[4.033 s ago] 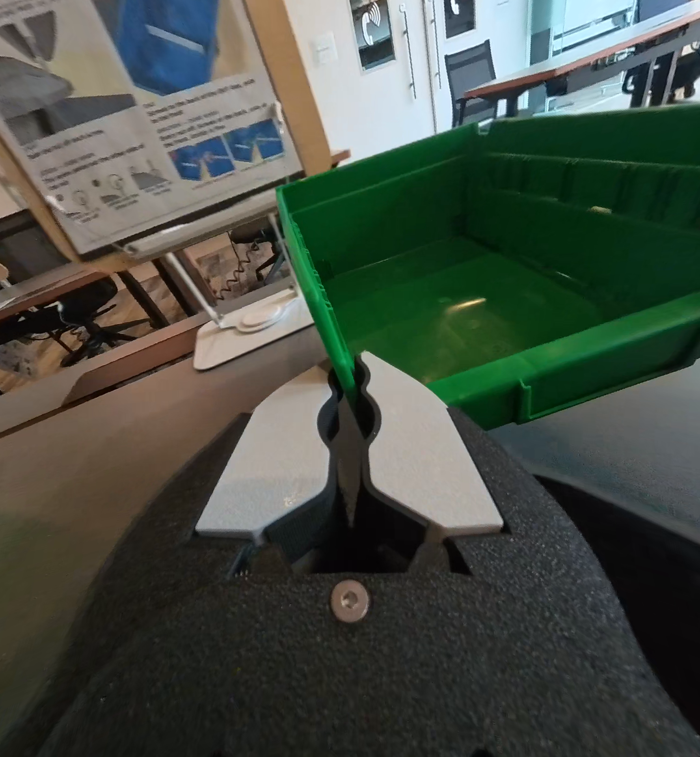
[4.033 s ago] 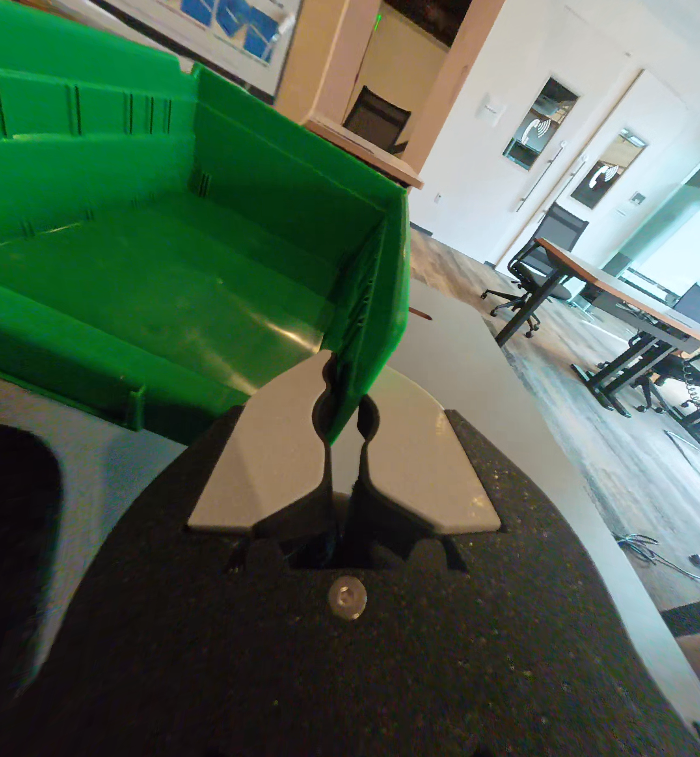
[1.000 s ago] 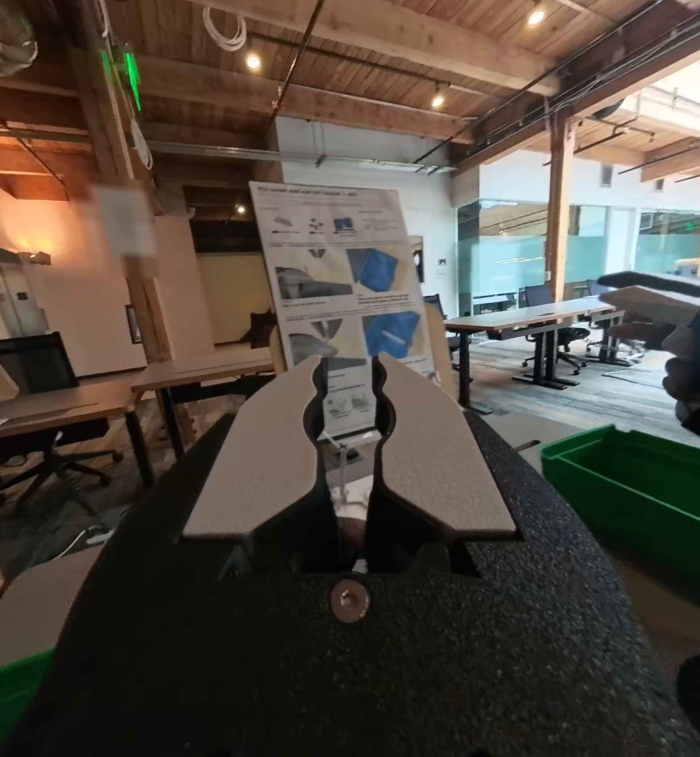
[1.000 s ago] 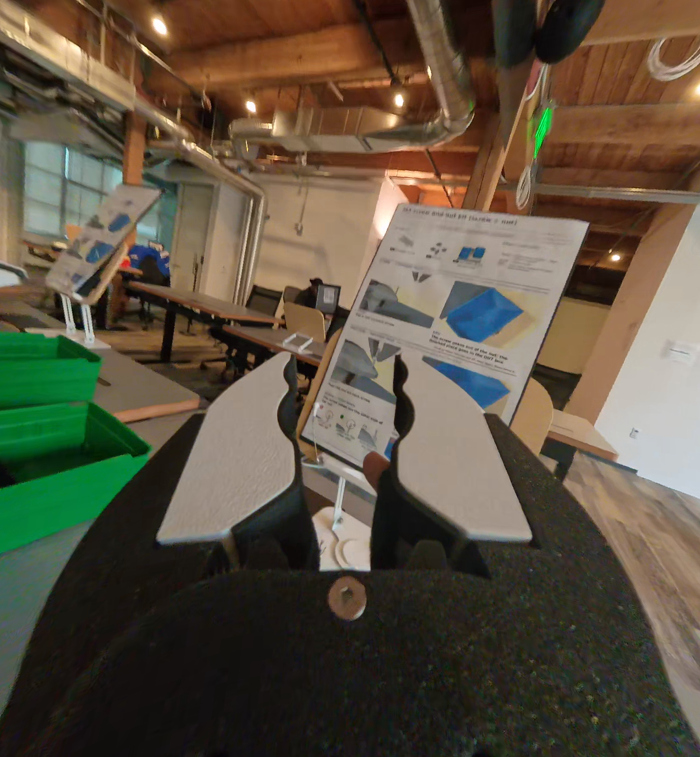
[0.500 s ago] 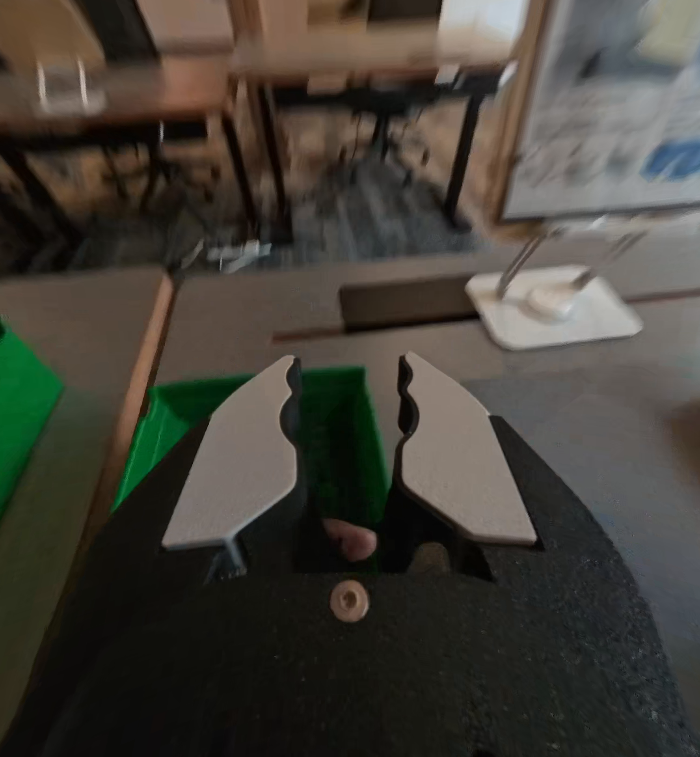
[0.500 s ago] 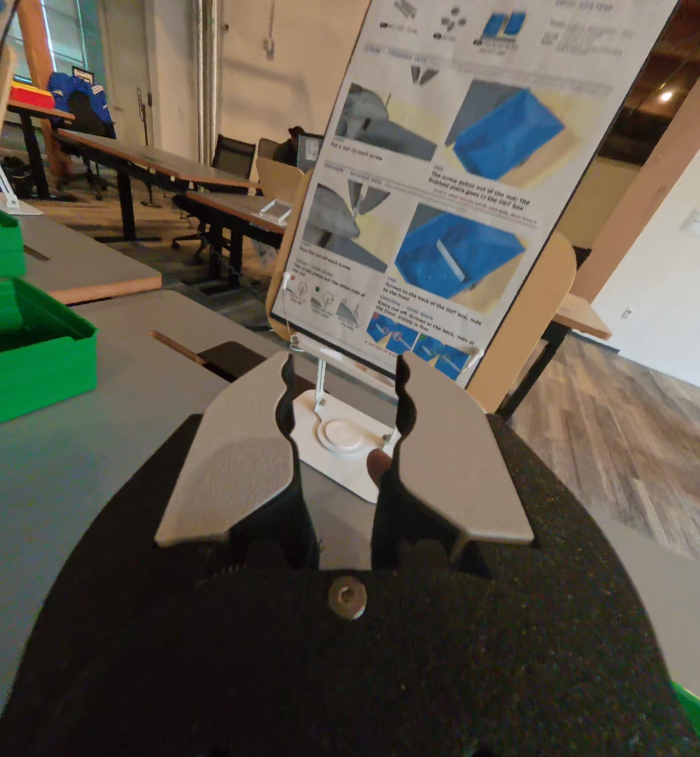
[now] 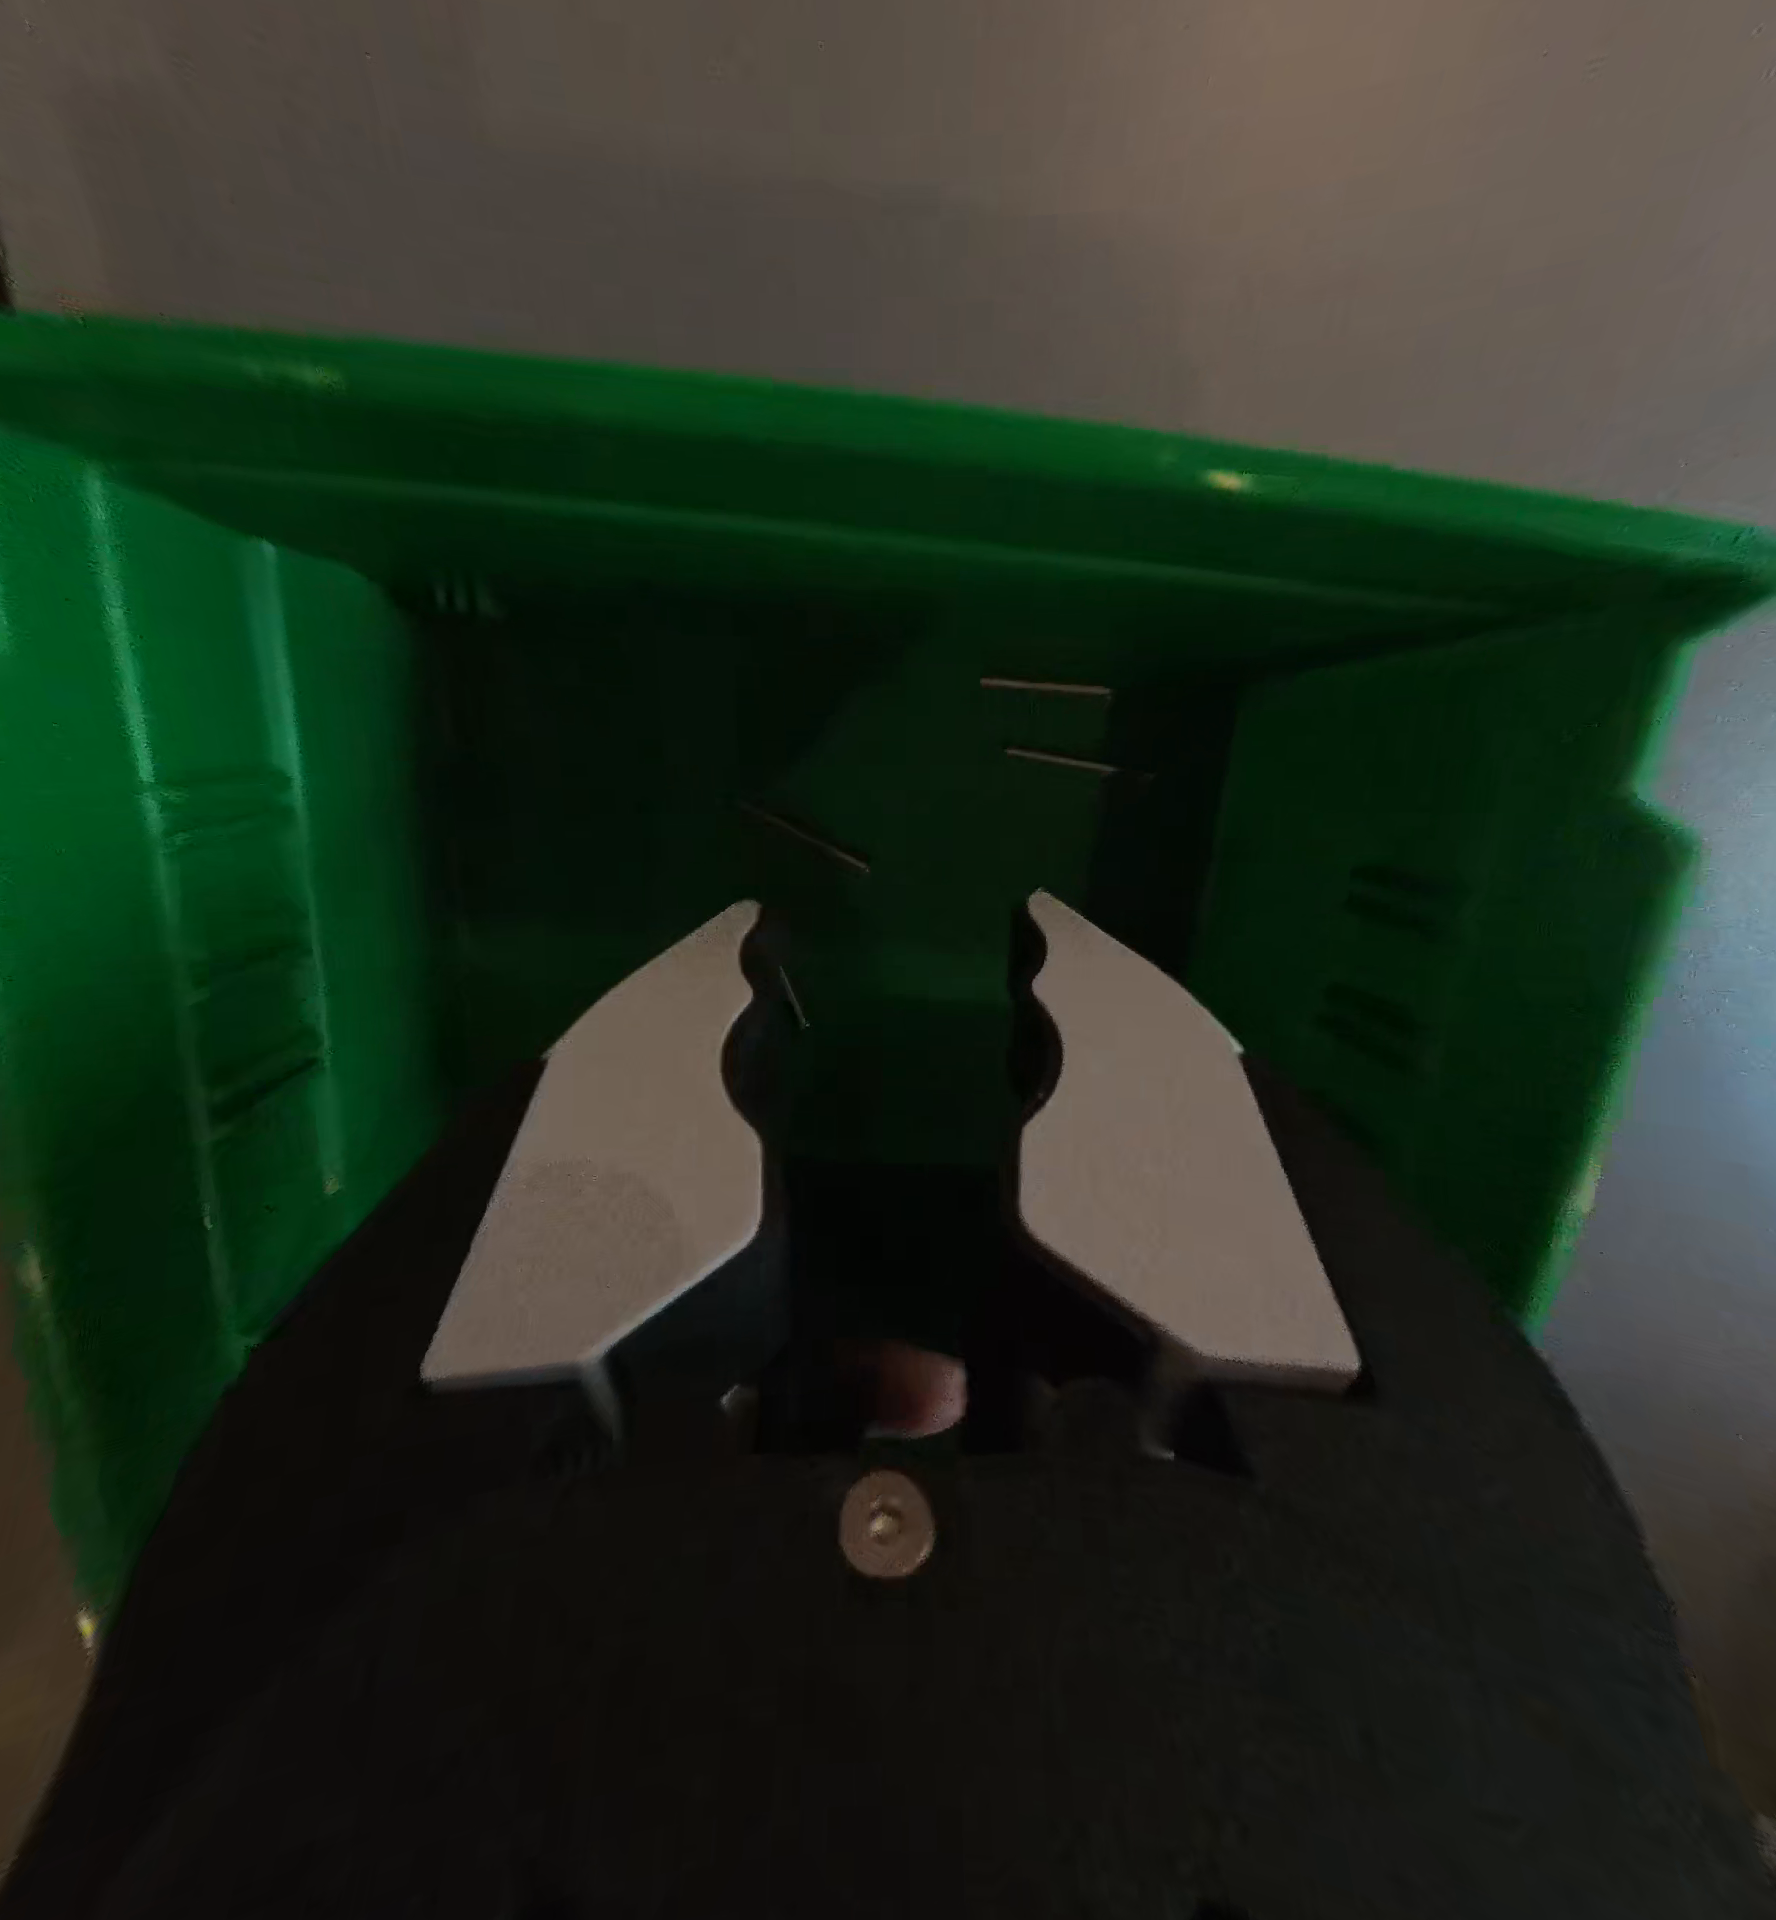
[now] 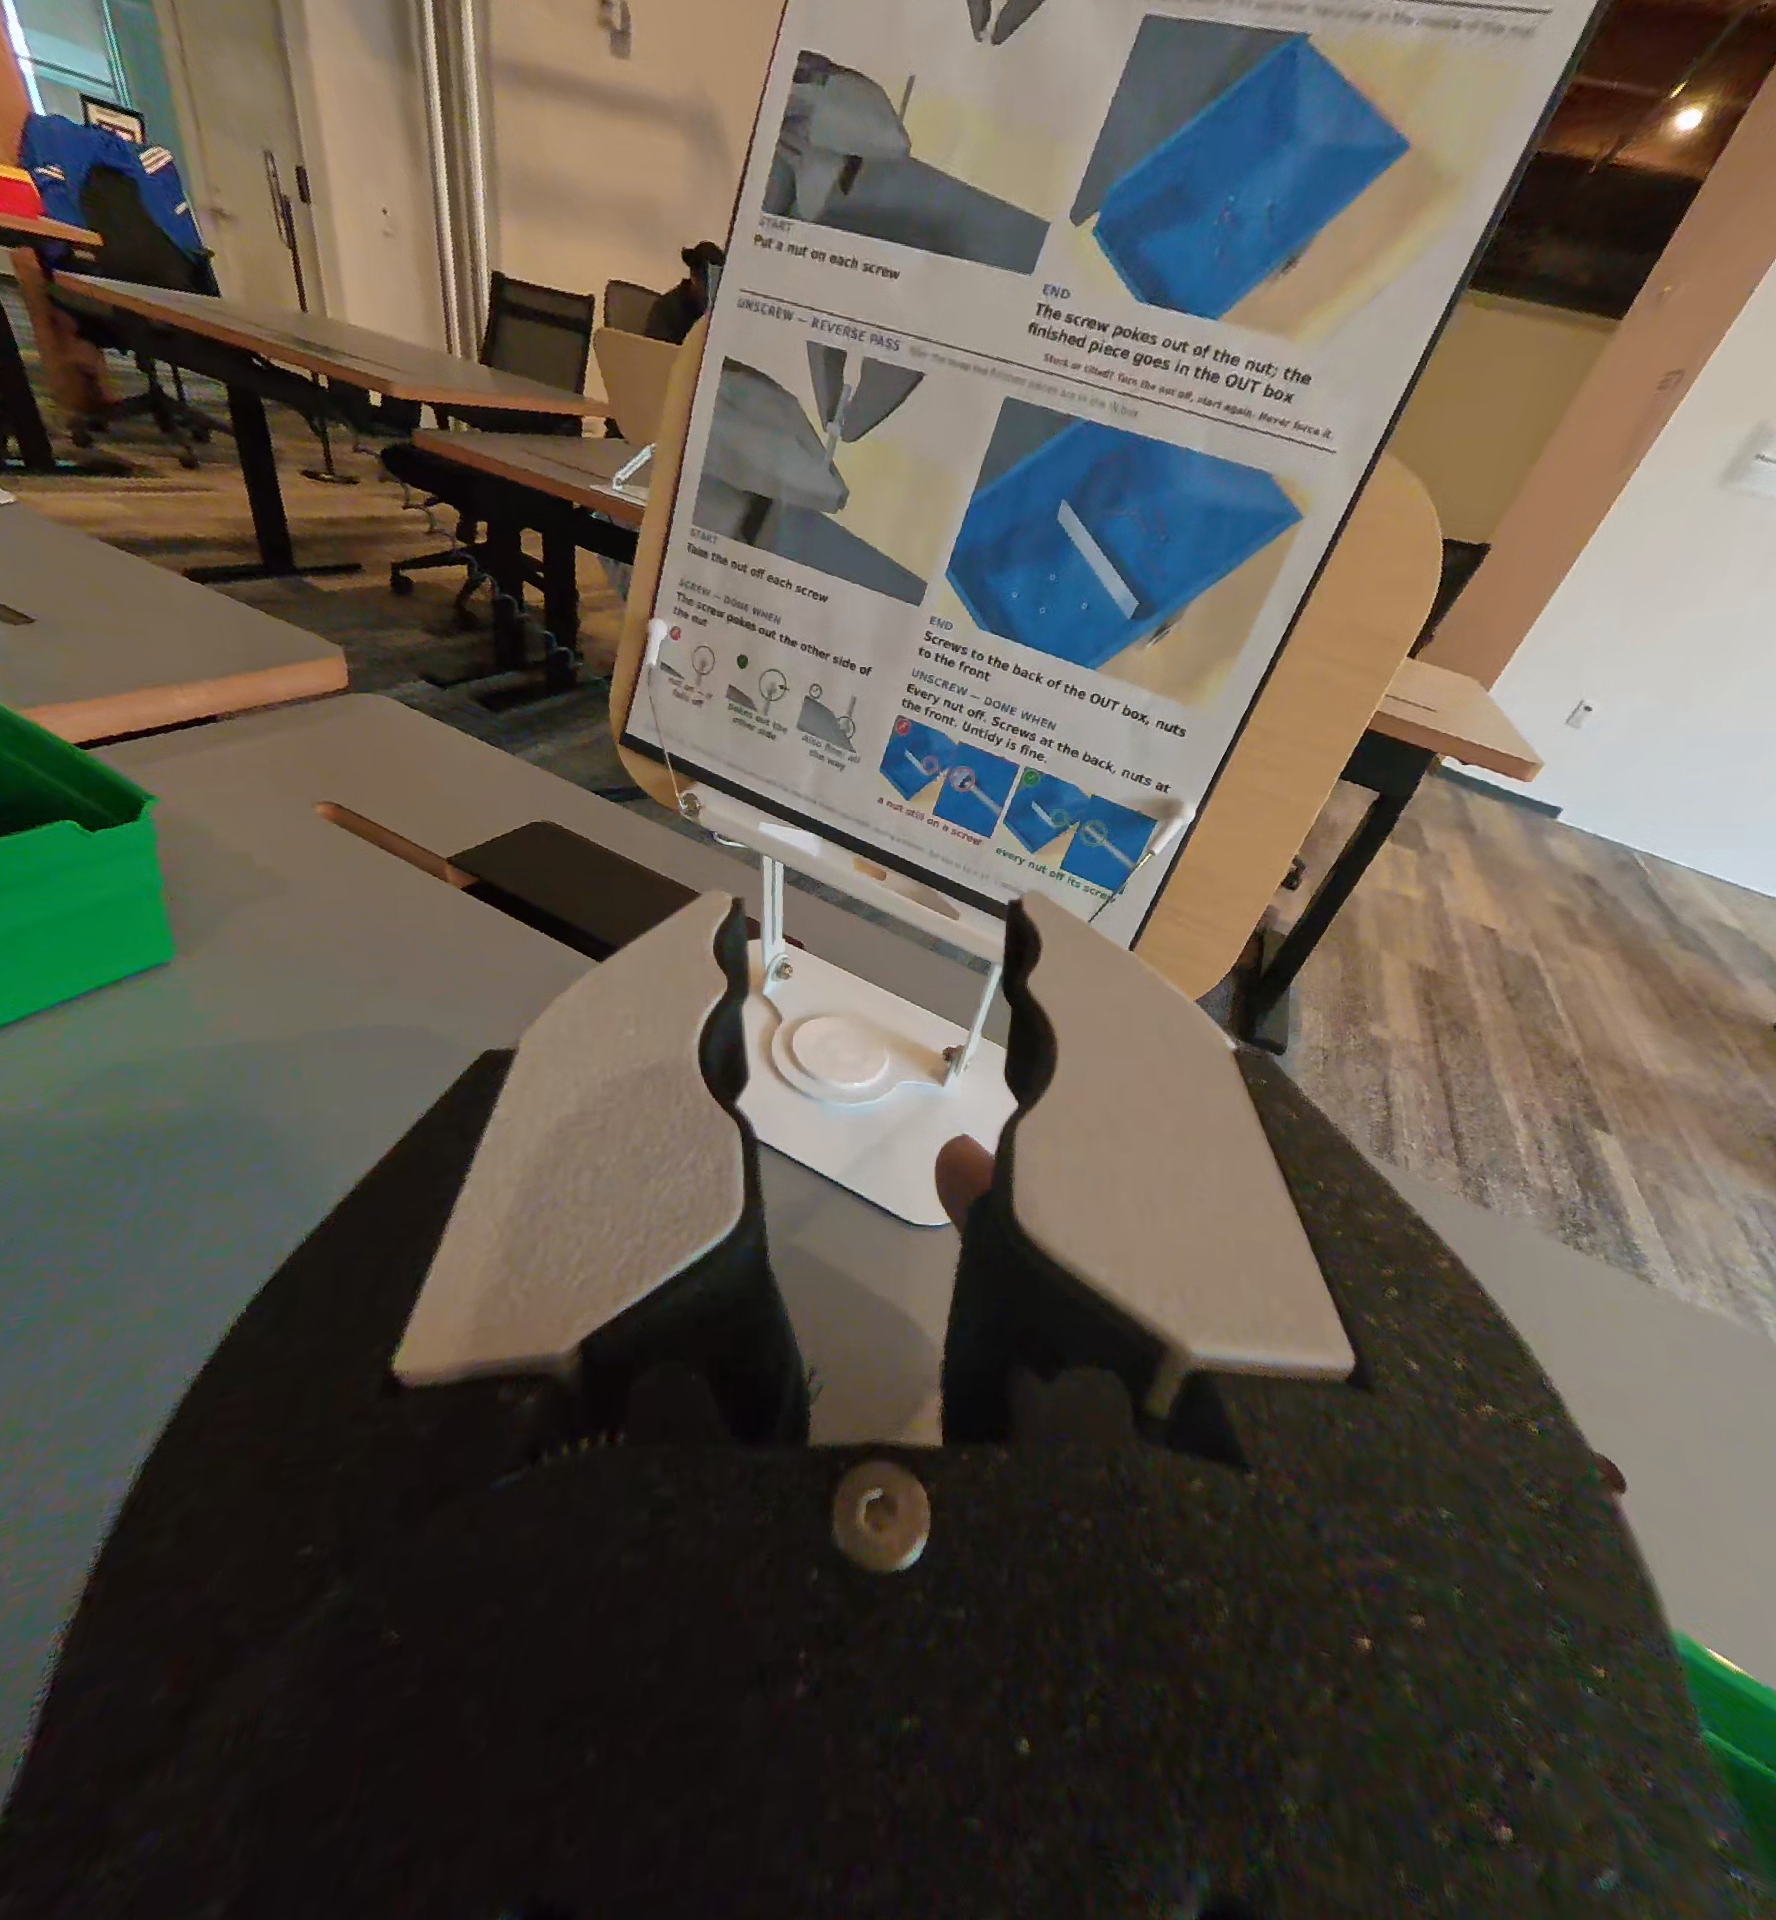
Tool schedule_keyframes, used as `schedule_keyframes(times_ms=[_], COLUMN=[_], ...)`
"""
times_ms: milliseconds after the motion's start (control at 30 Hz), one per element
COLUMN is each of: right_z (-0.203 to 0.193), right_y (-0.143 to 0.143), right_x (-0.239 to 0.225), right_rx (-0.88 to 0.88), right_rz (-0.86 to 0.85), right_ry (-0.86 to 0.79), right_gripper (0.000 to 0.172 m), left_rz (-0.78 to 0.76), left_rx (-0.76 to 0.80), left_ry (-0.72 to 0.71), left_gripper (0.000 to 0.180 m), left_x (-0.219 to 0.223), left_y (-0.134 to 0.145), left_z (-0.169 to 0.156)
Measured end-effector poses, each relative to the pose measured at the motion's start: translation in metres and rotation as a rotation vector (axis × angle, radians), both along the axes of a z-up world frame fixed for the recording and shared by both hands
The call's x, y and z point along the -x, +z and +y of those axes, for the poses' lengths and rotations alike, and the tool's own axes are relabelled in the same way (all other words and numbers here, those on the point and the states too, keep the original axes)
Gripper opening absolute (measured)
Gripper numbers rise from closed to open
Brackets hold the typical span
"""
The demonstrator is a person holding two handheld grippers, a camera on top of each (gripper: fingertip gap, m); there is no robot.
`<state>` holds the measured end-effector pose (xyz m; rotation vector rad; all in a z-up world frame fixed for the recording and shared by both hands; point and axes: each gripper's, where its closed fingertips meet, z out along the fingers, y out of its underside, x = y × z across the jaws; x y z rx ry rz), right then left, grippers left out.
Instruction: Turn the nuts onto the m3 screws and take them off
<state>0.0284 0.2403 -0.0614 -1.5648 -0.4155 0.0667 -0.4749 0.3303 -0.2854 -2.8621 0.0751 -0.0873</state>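
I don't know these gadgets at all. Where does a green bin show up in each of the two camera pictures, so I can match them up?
Left wrist view: a green bin fills the upper half, seen from above, with thin screws on its dark floor beyond the open left gripper.
Right wrist view: a green bin sits at the left edge; whether it is the same one, I cannot tell.
Shared landmark: the grey table.

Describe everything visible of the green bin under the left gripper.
The green bin looks like moulded plastic, open-topped, with ribbed and slotted side walls and a thick rim. It sits on a grey table. Its dark floor holds several thin screws lying flat and apart. The left gripper hangs open over the inside, holding nothing. The picture is blurred, so nuts cannot be made out.
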Motion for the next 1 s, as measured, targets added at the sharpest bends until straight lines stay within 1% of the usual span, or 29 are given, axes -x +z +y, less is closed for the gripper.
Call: schedule_keyframes(times_ms=[33, 100, 267, 400, 600, 733, 1000], right_z=[0.0, -0.001, -0.003, -0.002, 0.0, 0.001, -0.001], right_y=[0.0, 0.001, 0.005, 0.005, 0.002, 0.001, 0.003], right_x=[-0.001, -0.003, -0.01, -0.015, -0.017, -0.016, -0.02], right_rx=[0.0, -0.004, -0.019, -0.02, -0.016, -0.013, -0.019], right_rz=[-0.001, 0.002, 0.018, 0.029, 0.022, 0.009, 0.009], right_ry=[-0.003, -0.008, -0.022, -0.034, -0.041, -0.045, -0.054], right_gripper=[0.046, 0.046, 0.046, 0.045, 0.045, 0.045, 0.045], left_rz=[-0.002, -0.012, -0.031, -0.004, 0.048, 0.049, 0.032], left_rx=[0.036, 0.094, 0.12, 0.106, 0.119, 0.135, 0.146], left_ry=[0.016, 0.046, 0.089, 0.098, 0.093, 0.09, 0.075], left_gripper=[0.044, 0.041, 0.033, 0.025, 0.024, 0.023, 0.004], left_x=[0.002, 0.006, 0.007, 0.008, 0.01, 0.009, 0.006], left_y=[-0.007, -0.021, -0.038, -0.04, -0.044, -0.05, -0.052], left_z=[-0.001, -0.003, -0.002, 0.002, 0.003, 0.001, 0.0])
